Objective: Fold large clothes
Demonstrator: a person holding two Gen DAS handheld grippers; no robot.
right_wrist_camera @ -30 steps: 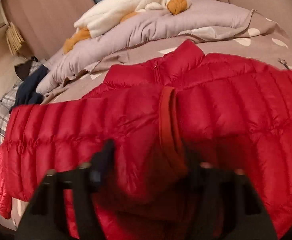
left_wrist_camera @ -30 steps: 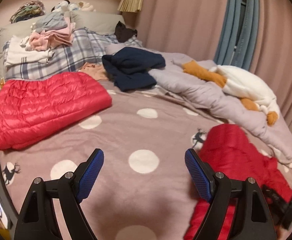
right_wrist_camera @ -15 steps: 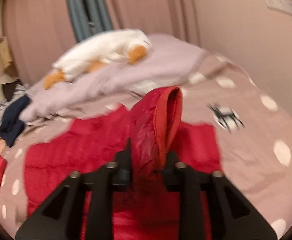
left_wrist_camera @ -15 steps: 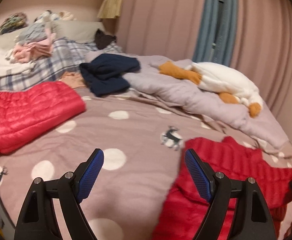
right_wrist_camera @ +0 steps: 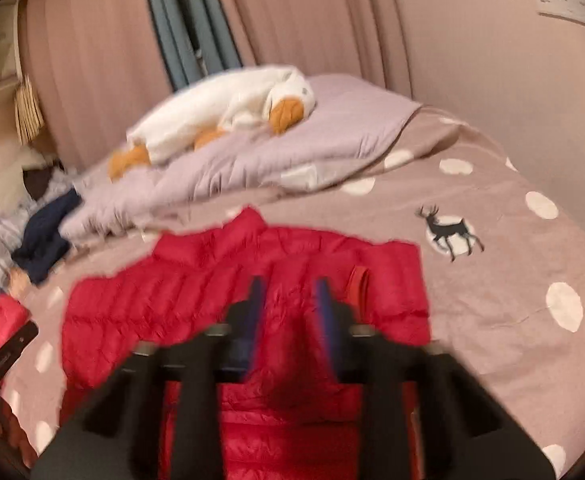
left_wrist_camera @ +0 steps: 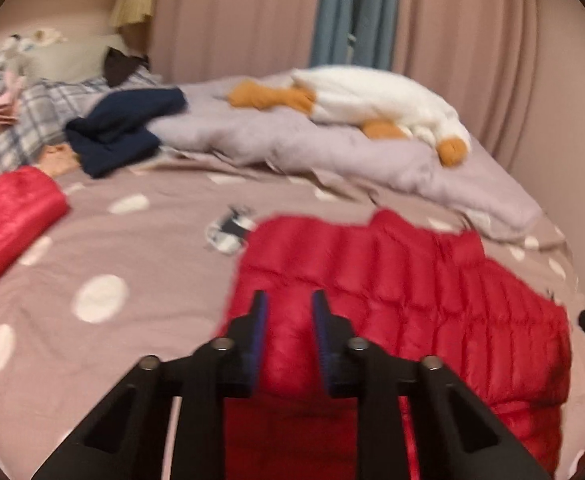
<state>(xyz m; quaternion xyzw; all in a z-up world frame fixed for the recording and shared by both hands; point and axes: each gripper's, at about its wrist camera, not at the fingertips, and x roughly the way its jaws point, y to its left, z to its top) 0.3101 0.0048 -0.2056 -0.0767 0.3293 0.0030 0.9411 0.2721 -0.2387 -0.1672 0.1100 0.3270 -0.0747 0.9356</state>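
Left wrist view: the left gripper (left_wrist_camera: 288,320) had its jaws closed on a puffed bunch of the red jacket (left_wrist_camera: 412,304) at its near edge.
Right wrist view: the right gripper (right_wrist_camera: 290,312) likewise had its jaws pinched on a fold of the jacket, though motion blur softened the contact.
Jacket position: it lay spread on the bed (left_wrist_camera: 140,280), collar pointing toward the rumpled grey duvet (left_wrist_camera: 332,144), with a second red jacket (left_wrist_camera: 8,216) already folded well apart at the left.
Handling: quilted down by the look of it, so probably light, soft and springy, with a slick shell that could slide out of a shallow pinch.
Where to hold: seams, hem or cuff (right_wrist_camera: 358,286) seemed safer than a puffy panel.
Writing: none readable; the dotted cover showed only a deer print (right_wrist_camera: 448,232).
Bystanders: a plush goose (right_wrist_camera: 228,108) and a navy garment (left_wrist_camera: 124,132) sat clear of the work.
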